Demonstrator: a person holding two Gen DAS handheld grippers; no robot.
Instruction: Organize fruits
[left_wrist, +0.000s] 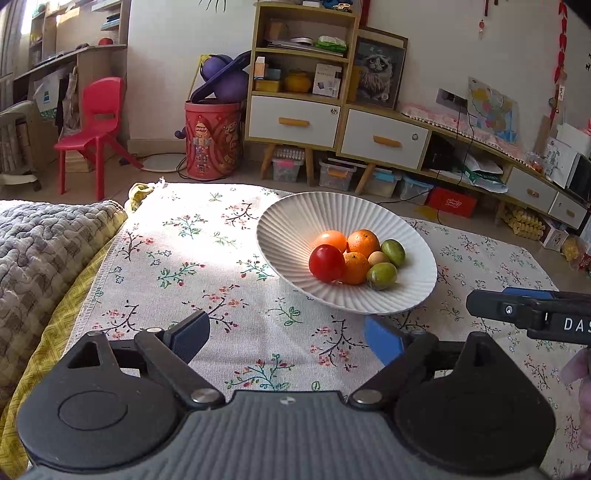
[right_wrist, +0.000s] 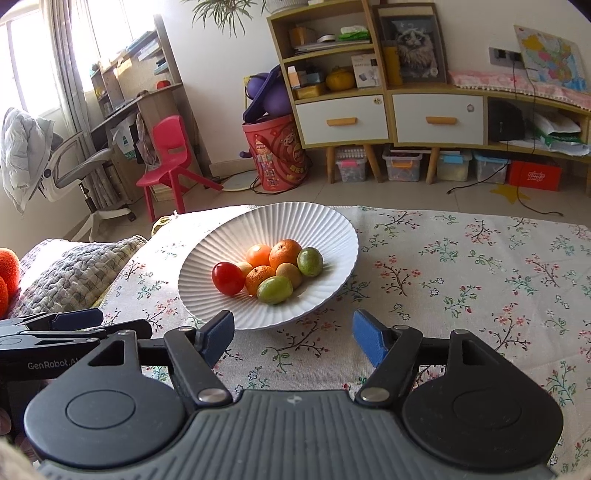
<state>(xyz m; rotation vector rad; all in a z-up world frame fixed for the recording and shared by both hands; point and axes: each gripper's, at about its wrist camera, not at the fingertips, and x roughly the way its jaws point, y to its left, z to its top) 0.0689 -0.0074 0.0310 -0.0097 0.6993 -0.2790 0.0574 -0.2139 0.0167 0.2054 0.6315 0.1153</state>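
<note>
Blue pads on my right gripper (right_wrist: 291, 338) stand wide apart with nothing between them, hanging just short of the near rim of the white ribbed plate (right_wrist: 325, 229). My left gripper (left_wrist: 286, 338) is likewise spread and empty, with that plate ahead of it and a little to its right. Taking the plate as my landmark: all the fruit I can see already lies heaped in its hollow, the red tomato (right_wrist: 228, 278) on the plate's left side, two green fruits (right_wrist: 275, 290) on the near and right side, the oranges (right_wrist: 285, 253) toward the far side. Around the plate the floral tablecloth (right_wrist: 461, 266) carries no loose fruit that I can see. The right gripper looks the nearer, almost square on to the heap, so I judge any coming reach goes straight ahead and slightly left; the round fruits give no long axis to line up with, though the green ones are slightly oval. I judge the task near its end
</note>
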